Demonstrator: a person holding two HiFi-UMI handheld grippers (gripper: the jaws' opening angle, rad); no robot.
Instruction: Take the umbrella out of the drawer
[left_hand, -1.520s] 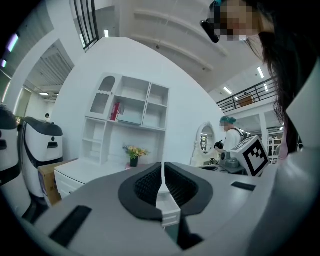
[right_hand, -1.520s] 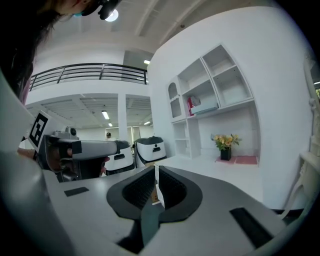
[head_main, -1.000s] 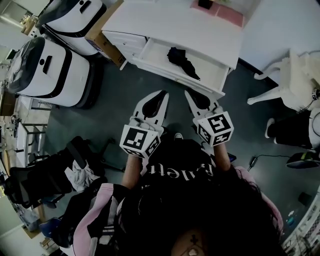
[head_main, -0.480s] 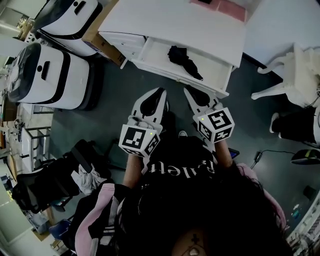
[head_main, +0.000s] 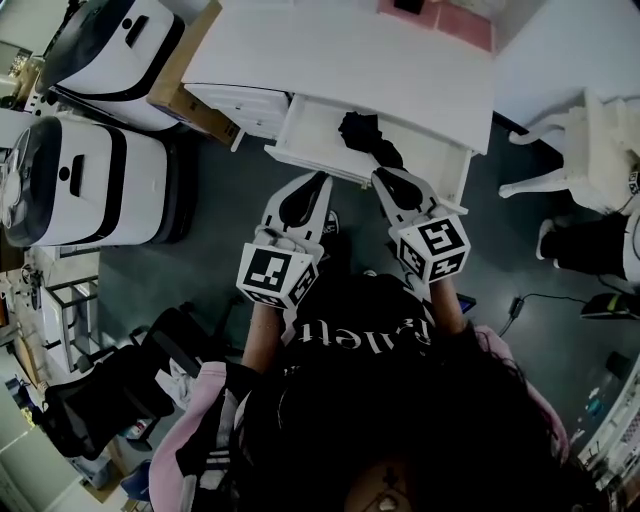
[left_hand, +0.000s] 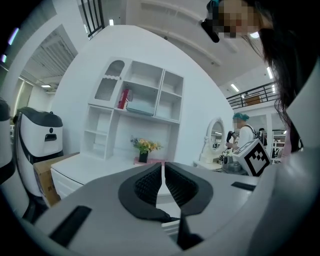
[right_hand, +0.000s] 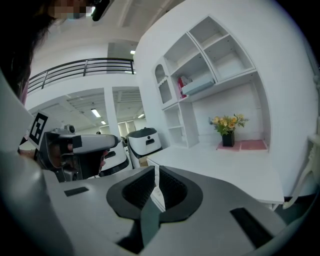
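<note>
While holding the left tongs (head_main: 322, 185) and right tongs (head_main: 382, 180) clenched and empty by the near front of the open drawer (head_main: 312, 128), points both toward the umbrella (head_main: 368, 135), folded inside toward the right, presumably lining up a reach.

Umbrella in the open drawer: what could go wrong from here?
1. Both the left hand-held gripper and the right hand-held gripper have their jaws together; unless one opens first, it would likely shove the umbrella deeper instead of gripping it.
2. The right one's tip sits at the front edge of the drawer, so it may knock the panel.
3. The umbrella lies bunched; pinching loose fabric alone could let it slip.
</note>
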